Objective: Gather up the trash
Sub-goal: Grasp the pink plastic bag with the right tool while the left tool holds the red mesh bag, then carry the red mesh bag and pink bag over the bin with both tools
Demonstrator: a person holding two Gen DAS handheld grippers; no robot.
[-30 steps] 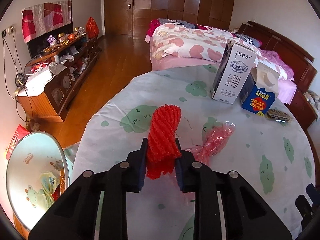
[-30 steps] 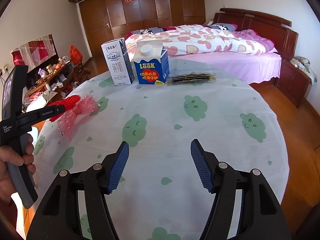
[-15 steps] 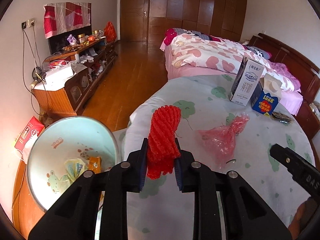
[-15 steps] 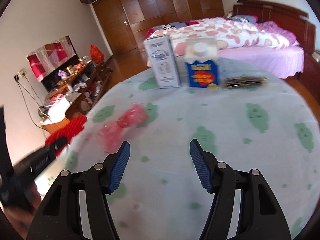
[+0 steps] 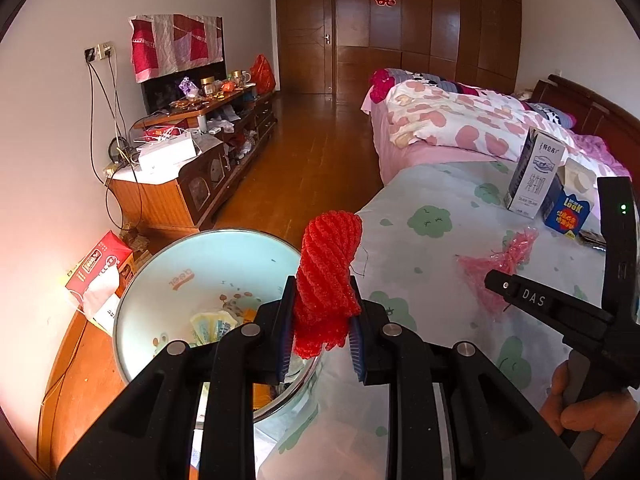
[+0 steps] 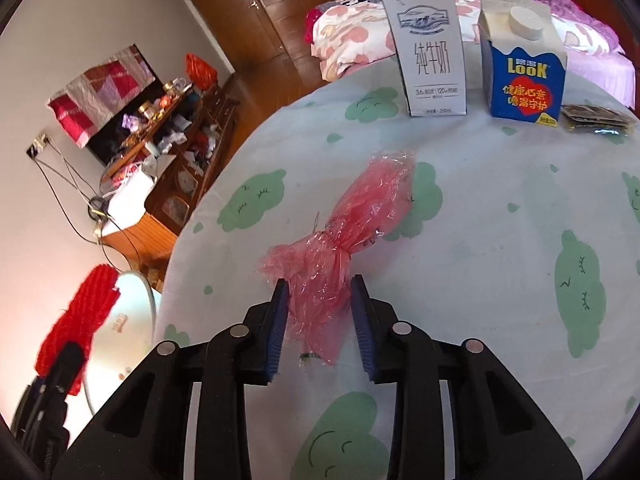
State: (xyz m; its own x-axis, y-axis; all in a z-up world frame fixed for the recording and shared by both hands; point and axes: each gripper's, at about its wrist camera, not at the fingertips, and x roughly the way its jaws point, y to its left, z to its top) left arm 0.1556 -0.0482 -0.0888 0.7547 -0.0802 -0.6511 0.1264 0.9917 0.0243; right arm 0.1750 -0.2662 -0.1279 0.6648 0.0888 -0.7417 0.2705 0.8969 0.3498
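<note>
Left wrist view shows the left gripper point(image 5: 322, 322) pinching a red mesh bundle point(image 5: 330, 276) upright between its pads, held above the rim of a pale blue bin point(image 5: 160, 280) beside the bench point(image 5: 440, 248); the bundle's lower end is hidden behind the fingers, and the scraps inside the bin are too small to name. Right wrist view shows the right gripper point(image 6: 320, 320) with its jaws closing around the near end of a crumpled pink plastic wrapper point(image 6: 348, 224) lying on the bench; whether the pads already press it is hard to tell. Behind stand a white milk carton point(image 6: 428, 52) and a blue carton point(image 6: 524, 68); a dark packet point(image 6: 596, 120) beside them sits blurred near the frame edge.
</note>
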